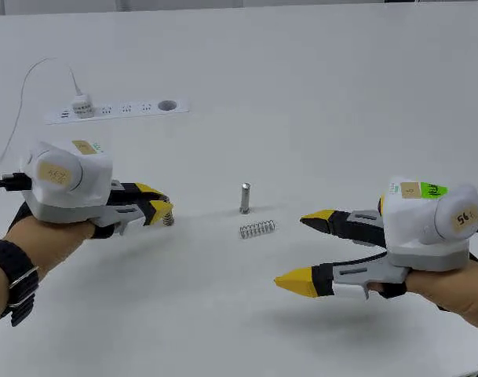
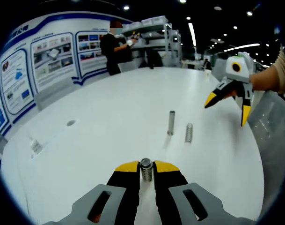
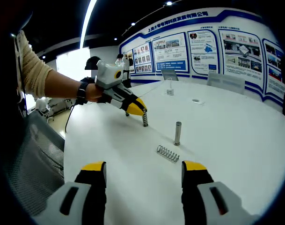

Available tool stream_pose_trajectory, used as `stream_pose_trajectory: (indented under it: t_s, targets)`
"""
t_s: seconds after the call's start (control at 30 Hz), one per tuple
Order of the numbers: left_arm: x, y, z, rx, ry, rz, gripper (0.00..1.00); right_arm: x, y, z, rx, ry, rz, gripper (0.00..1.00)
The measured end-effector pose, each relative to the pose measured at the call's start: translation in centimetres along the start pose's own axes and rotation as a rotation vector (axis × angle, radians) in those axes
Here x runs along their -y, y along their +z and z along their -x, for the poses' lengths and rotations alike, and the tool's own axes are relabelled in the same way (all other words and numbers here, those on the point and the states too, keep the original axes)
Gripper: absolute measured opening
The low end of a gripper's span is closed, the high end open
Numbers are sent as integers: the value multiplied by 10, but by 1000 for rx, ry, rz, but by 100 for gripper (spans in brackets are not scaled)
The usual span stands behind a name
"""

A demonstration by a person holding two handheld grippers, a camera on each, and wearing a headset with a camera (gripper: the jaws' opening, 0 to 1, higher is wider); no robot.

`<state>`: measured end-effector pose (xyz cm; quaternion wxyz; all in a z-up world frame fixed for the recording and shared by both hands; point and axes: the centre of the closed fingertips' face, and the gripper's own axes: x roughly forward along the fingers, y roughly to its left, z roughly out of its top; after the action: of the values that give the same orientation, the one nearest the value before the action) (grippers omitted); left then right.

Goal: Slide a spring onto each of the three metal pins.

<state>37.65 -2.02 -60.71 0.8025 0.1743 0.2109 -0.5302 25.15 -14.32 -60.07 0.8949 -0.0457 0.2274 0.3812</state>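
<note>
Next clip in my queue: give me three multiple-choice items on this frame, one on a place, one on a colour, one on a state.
1. Where is the loose silver coil spring?
A) lying on the white table beside the upright bare metal pin
B) slid onto that pin
C) standing on the power strip

2. What colour are the tool tips?
A) red
B) yellow
C) green

3. How do the right tool's jaws stand?
A) shut on a spring
B) shut on nothing
C) open

Answers:
1 A: the spring lies flat next to the pin.
2 B: both tools end in yellow.
3 C: a wide gap shows between its jaws, while the left tool is shut on a spring-covered metal pin.
</note>
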Motion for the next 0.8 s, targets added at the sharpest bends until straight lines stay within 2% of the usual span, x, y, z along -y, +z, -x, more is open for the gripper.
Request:
stream_pose_trajectory:
  t_s: [0.47,0.8]
  targets:
    - [-2,-1,0,3,6,7,11,0,-1,-1,-4,3,-1,66]
    - [-6,0,5,14,20,30,18,0,0,-2,-2,4,2,66]
